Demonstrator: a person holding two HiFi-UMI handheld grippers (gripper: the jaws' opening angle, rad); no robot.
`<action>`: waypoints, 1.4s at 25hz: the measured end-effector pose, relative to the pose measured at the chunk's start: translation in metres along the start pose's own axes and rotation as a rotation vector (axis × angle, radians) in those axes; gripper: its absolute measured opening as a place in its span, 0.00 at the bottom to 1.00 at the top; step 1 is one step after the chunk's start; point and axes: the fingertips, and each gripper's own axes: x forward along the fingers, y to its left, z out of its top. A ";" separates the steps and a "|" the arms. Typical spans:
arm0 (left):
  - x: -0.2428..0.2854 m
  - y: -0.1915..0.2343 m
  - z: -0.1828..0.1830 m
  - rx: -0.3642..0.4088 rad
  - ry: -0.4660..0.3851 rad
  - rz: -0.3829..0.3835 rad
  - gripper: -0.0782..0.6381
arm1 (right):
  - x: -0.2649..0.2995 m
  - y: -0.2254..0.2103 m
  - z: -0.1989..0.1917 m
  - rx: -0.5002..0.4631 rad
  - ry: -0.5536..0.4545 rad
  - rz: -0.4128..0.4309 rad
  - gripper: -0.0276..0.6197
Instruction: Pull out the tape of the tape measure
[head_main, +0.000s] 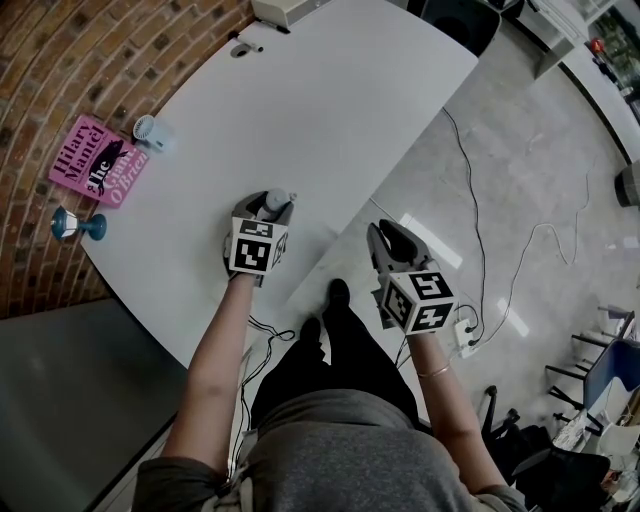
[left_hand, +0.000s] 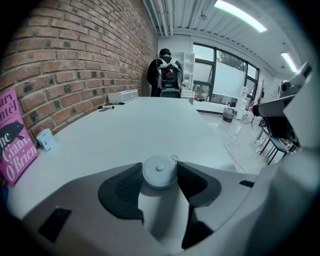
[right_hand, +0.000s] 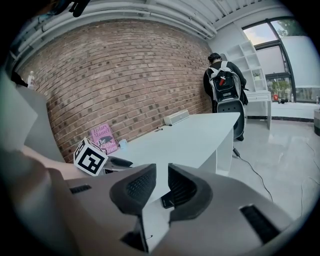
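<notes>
A small round grey tape measure (left_hand: 159, 171) lies on the white table (head_main: 300, 110) near its front edge, with a little metal ring (left_hand: 174, 158) at its far right side. My left gripper (head_main: 272, 206) rests low over the table, and both its dark pads touch the sides of the case. No tape shows outside the case. My right gripper (head_main: 386, 233) hangs off the table's edge over the floor, to the right of the left one. In the right gripper view a narrow gap stands between its jaws (right_hand: 161, 176) with nothing in it.
A pink book (head_main: 100, 160) leans on the brick wall at the table's left, with a small white cup (head_main: 150, 132) and a blue object (head_main: 75, 225) near it. A white device (head_main: 285, 10) sits at the far end. A person with a backpack (left_hand: 165, 70) stands beyond. Cables (head_main: 480, 250) run across the floor.
</notes>
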 end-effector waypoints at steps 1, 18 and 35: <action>-0.002 -0.002 0.002 0.008 -0.007 -0.001 0.43 | -0.001 0.000 0.000 0.001 0.000 0.002 0.16; -0.071 -0.051 0.055 0.189 -0.194 -0.089 0.43 | -0.003 0.052 0.008 0.064 -0.038 0.162 0.15; -0.153 -0.089 0.068 0.366 -0.351 -0.199 0.43 | -0.026 0.112 0.020 0.275 -0.111 0.335 0.20</action>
